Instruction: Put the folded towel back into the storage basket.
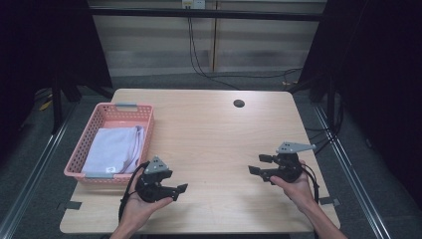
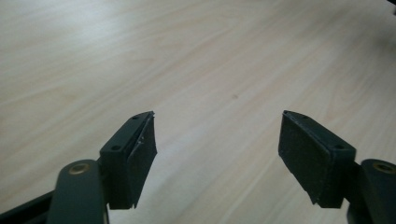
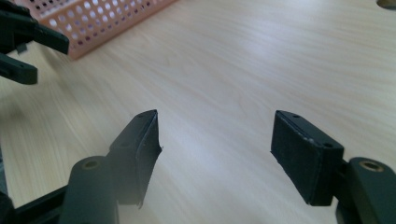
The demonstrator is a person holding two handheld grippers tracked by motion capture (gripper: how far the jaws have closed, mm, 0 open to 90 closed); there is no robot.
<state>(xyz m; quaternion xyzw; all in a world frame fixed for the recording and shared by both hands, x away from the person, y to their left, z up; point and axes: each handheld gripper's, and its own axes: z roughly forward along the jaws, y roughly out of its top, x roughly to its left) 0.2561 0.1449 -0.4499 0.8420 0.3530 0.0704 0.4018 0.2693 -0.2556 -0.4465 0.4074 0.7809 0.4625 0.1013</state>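
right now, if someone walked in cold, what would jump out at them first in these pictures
The pink plastic basket at the table's left edge stands out, with a folded pale lavender cloth lying inside it. Next come the two black tools held low over the bare wooden table: the left tool just beside the basket's near corner and the right tool near the right edge, both with jaws open and empty, pointing toward each other.

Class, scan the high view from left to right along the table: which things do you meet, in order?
Pink basket holding a folded pale cloth → left gripper → right gripper.
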